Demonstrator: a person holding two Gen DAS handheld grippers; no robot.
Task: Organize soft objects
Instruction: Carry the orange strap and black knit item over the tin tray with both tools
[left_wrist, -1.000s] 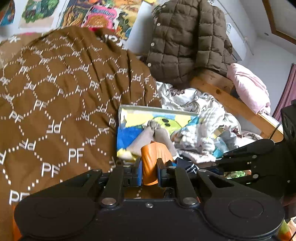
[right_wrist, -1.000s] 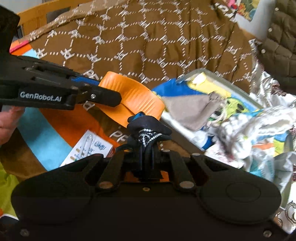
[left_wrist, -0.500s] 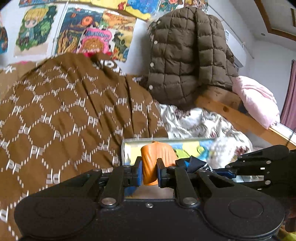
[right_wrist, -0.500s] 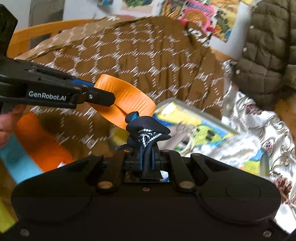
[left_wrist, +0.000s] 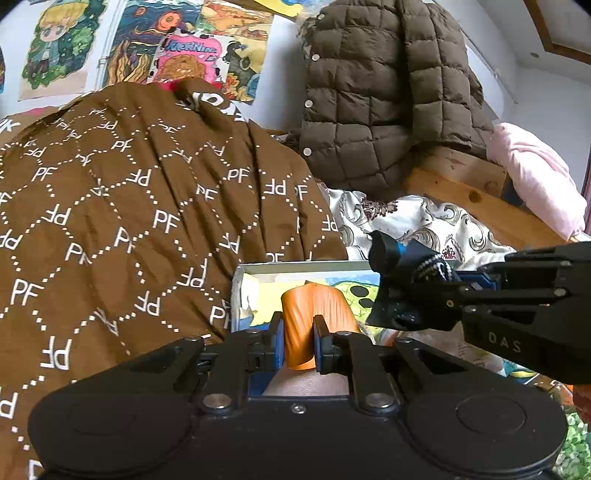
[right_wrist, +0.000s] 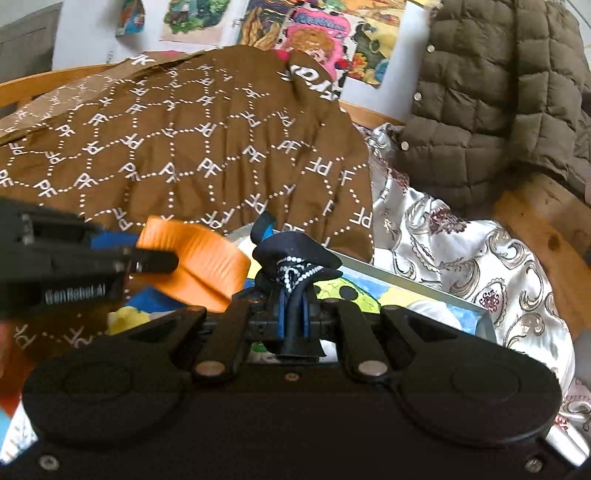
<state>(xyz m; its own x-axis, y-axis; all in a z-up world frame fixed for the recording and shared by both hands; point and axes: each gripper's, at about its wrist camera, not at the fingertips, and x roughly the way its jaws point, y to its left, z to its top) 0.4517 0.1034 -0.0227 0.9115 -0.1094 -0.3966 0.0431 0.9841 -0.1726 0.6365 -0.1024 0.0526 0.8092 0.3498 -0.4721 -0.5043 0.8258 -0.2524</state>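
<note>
Left gripper (left_wrist: 298, 341): clamped on orange cloth (left_wrist: 314, 317), above box (left_wrist: 295, 267)
Right gripper (right_wrist: 293, 323): clamped on navy cloth (right_wrist: 295, 258), above box

Left gripper (left_wrist: 298, 343) clamped on orange cloth (left_wrist: 314, 321); right gripper (right_wrist: 293, 321) pinched tight on dark cloth (right_wrist: 295, 258), alongside.

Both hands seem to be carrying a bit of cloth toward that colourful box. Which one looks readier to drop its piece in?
Probably the left. The left gripper holds the orange cloth right in front of the box. The right gripper holds its dark cloth there too, but further to the side.
</note>
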